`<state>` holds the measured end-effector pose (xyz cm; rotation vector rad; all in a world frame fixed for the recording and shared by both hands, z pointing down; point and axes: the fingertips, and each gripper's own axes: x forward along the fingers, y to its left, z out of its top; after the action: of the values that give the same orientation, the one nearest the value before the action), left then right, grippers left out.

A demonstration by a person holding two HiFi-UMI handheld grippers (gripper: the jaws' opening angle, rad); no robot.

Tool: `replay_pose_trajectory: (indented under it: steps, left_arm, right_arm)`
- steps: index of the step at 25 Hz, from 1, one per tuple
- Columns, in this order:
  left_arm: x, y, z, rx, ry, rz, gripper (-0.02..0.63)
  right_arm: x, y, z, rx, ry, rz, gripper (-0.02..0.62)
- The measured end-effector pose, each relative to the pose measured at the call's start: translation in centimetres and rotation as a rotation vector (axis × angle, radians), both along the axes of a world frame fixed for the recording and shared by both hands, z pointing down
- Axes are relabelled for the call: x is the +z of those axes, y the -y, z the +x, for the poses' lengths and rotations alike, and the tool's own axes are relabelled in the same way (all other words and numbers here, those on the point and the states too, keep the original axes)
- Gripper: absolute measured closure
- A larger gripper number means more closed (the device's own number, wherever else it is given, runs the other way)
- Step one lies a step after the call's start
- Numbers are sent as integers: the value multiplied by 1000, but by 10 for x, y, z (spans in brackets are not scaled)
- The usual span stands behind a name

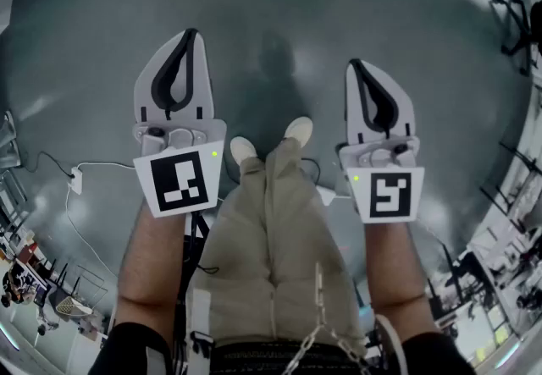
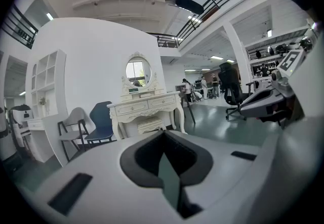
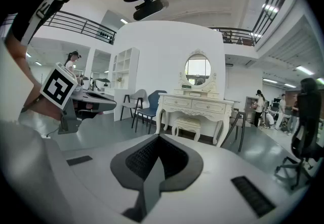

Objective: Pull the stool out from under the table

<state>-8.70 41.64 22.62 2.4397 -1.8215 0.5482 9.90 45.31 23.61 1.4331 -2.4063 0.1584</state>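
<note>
A cream stool [image 3: 188, 125] stands tucked under a cream dressing table [image 3: 194, 106] with an oval mirror, some metres ahead across the floor. The left gripper view shows the same stool [image 2: 144, 126] under the table [image 2: 147, 106]. Both grippers are far from it, held out in front of the person over the bare grey floor. My left gripper [image 1: 189, 34] is shut with nothing in it, and so is my right gripper [image 1: 354, 65]. Each gripper view shows its own jaws pressed together, the left gripper [image 2: 163, 133] and the right gripper [image 3: 159, 137].
A grey chair [image 3: 135, 103] and a blue chair [image 3: 152, 103] stand left of the table by a white shelf unit [image 3: 123, 73]. A black office chair [image 2: 231, 90] and people at desks are at the right. The person's legs and shoes [image 1: 296, 129] stand on the floor, a white cable [image 1: 76, 181] to their left.
</note>
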Motion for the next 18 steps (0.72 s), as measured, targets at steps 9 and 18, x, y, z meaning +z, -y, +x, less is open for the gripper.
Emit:
replay_pose_trajectory:
  steps: [9, 18]
  left_arm:
    - [-11, 22, 15, 10, 13, 15, 603]
    - [-4, 46, 12, -50, 50, 9, 601]
  right_arm:
    - [-6, 31, 2, -8, 28, 11, 594]
    - [-4, 71, 18, -51, 51, 30, 592]
